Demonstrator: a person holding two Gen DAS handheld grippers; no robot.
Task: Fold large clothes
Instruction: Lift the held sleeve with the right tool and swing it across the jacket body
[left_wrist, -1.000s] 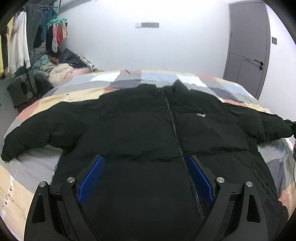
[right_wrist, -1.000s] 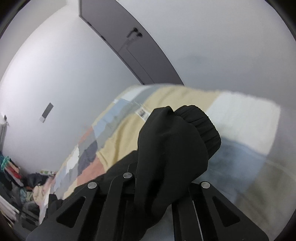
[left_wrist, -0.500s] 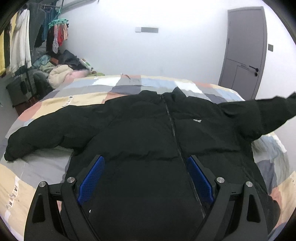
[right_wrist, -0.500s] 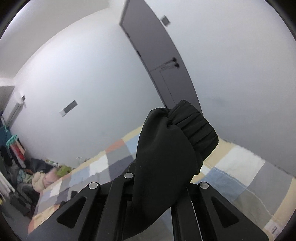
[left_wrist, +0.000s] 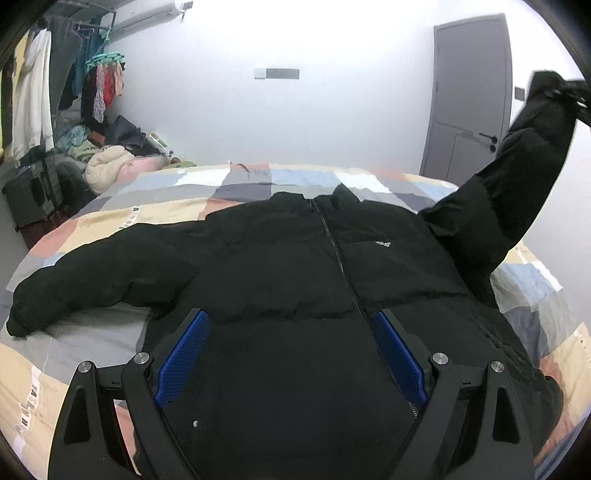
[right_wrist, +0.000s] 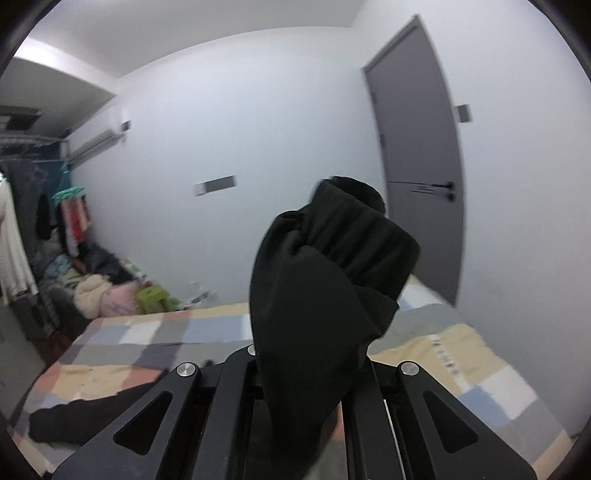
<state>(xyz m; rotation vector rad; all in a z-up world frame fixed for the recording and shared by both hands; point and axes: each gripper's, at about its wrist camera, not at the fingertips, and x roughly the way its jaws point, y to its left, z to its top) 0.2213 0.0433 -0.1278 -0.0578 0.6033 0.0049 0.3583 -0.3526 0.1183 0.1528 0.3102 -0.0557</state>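
A black puffer jacket (left_wrist: 295, 273) lies zipped and face up on a patchwork bedspread (left_wrist: 110, 221). Its left sleeve (left_wrist: 74, 288) rests flat, stretched out toward the left edge. The right sleeve (left_wrist: 517, 177) rises steeply off the bed, its ribbed cuff (right_wrist: 354, 236) bunched between the fingers of my right gripper (right_wrist: 314, 365), which is shut on it. My left gripper (left_wrist: 291, 350) hovers open over the jacket's lower front, blue pads (left_wrist: 183, 354) wide apart and nothing between them.
A grey door (left_wrist: 472, 99) stands in the far wall at right. Hanging clothes (left_wrist: 99, 85) and a heap of laundry (left_wrist: 110, 162) crowd the left corner beside the bed. A wall air conditioner (right_wrist: 96, 142) hangs high on the left.
The right gripper has swung up and rolled, lifting the jacket's right sleeve from flat on the bed to high in the air. The left gripper drew back slightly and stayed open.
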